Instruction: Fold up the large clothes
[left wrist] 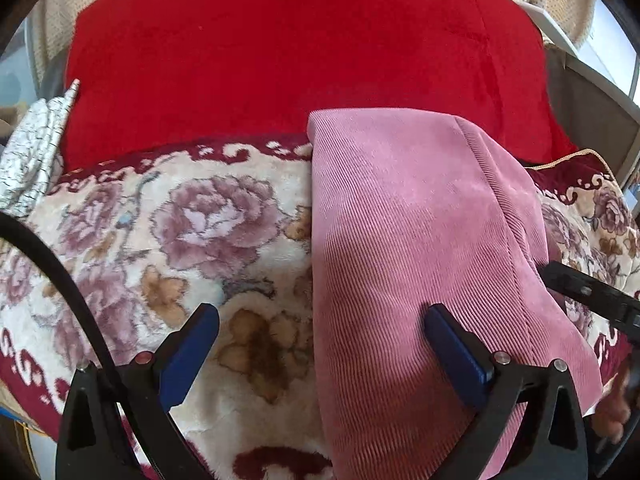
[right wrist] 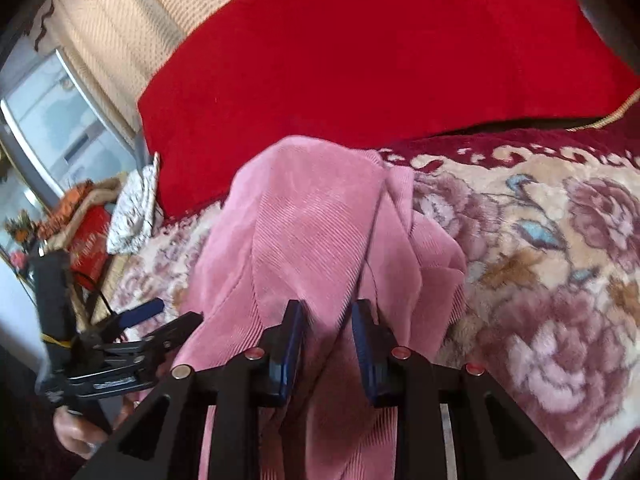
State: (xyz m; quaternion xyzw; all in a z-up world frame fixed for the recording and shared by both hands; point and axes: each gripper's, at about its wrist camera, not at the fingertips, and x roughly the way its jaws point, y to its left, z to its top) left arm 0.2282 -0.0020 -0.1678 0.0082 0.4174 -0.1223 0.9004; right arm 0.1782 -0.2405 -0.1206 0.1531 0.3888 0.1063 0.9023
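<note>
**A:** Left wrist view: what does it show?

**B:** The left gripper point(left wrist: 320, 332) hangs with its jaws spread wide and nothing between them; one blue pad stands over the floral blanket point(left wrist: 160, 240), the other over the pink corduroy garment point(left wrist: 400, 240); the garment lies as a long folded strip on the blanket, its far end reaching the red cushion point(left wrist: 300, 48); the tip of the right gripper point(left wrist: 588, 288) enters at the garment's right edge.

**B:** Right wrist view: the right gripper point(right wrist: 330, 320) has its jaws drawn narrow on a raised ridge of the pink corduroy garment point(right wrist: 304, 232); the cloth runs between the pads and appears pinched; the left gripper point(right wrist: 160, 320), open, sits at the garment's left side, a hand point(right wrist: 80, 432) below it.

**A:** Which step is in hand?

**B:** Judged from the narrowed strip, a lengthwise fold is made and the right side is being carried or tidied; the next move likely calls for the left gripper to take the near edge, so both ends travel together and the strip folds across its length.

**A:** Any writing?

**B:** A red box point(right wrist: 90, 248) at the left bears pale marks, too blurred to read; no brand is legible.
</note>
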